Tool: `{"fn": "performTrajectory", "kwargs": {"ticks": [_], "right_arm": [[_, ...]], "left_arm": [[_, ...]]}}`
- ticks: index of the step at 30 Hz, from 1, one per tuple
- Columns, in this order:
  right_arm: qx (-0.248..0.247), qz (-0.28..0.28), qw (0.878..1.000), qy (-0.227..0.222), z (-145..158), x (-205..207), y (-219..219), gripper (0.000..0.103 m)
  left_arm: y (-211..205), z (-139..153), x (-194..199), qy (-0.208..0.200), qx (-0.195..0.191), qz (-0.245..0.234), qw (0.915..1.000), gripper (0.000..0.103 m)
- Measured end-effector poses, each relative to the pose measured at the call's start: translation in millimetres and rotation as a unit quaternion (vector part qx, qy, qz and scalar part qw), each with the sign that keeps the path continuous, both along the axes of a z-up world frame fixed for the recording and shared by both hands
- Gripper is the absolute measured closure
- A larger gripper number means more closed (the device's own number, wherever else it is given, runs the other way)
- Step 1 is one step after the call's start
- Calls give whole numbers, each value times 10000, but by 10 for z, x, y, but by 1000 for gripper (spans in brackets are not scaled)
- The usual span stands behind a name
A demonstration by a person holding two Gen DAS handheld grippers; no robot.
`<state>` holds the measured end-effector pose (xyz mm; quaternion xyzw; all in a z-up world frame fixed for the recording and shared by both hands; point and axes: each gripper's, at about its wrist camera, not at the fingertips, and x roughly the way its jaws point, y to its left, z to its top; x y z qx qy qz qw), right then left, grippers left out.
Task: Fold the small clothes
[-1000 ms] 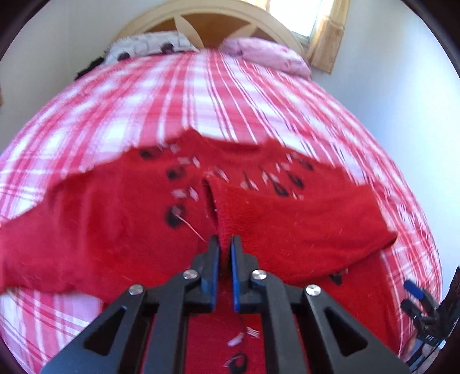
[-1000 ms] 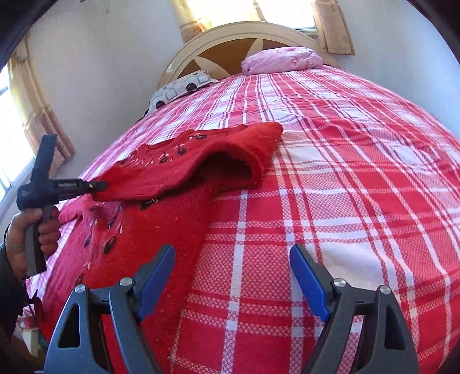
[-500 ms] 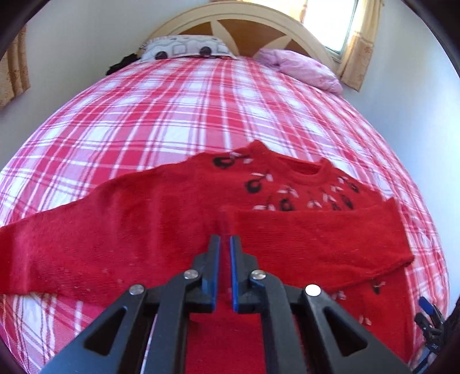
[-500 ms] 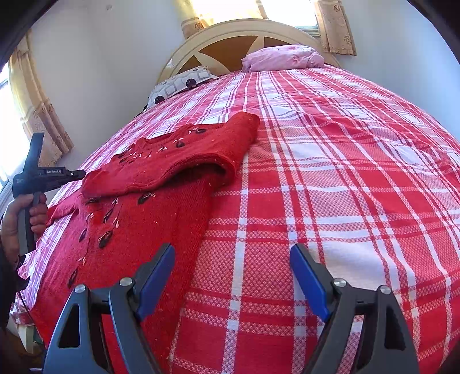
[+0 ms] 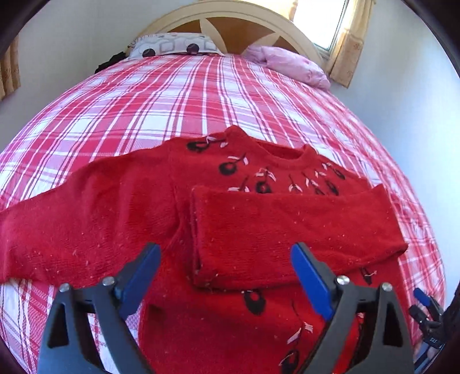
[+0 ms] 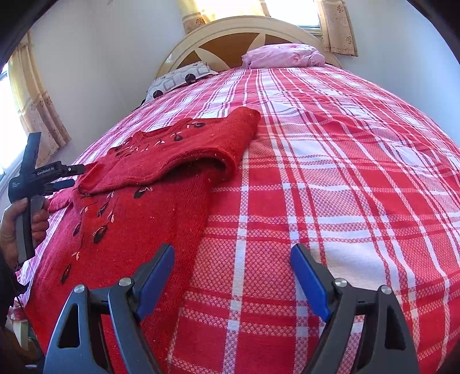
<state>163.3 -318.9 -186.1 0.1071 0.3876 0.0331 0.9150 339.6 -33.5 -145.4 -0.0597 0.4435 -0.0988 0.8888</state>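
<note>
Beyond the sweater (image 5: 120, 218) — two pillows (image 5: 172, 47), headboard (image 5: 230, 17)

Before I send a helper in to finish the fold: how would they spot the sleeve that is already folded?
On the red plaid bed lies a red sweater with dark cherry motifs. One sleeve is folded across its chest; the other sleeve stretches out flat. The folded one is a plain red band lying over the motifs.

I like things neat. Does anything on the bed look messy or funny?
Only a little. The red sweater is half folded: one sleeve lies across the chest, while the other sleeve stretches out flat over the plaid bedspread. Pale lint specks dot the knit. No tears or spills show.
</note>
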Motion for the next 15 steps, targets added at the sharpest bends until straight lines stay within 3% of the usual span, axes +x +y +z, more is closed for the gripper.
{"fn": "performTrajectory", "kwargs": {"ticks": [2, 4, 6, 8, 11, 15], "right_arm": [[6, -1, 10000, -1, -1, 0, 1, 20], [5, -3, 10000, 2, 1, 3, 9, 20], [-2, -2, 10000, 3, 1, 3, 8, 20], [1, -2, 10000, -1, 1, 2, 6, 20], [22, 0, 10000, -18, 2, -2, -1, 20], [32, 3, 10000, -32, 1, -8, -6, 20]], "left_arm": [[-49, -54, 54, 95, 122, -48, 9999, 26], [-116, -163, 123, 310, 275, -131, 9991, 54], [-151, -247, 167, 437, 419, -119, 9981, 57], [-143, -221, 159, 324, 513, -103, 9981, 83], [-20, -83, 121, 195, 245, -21, 9995, 88], [157, 87, 51, -86, 249, 71, 9996, 88]]}}
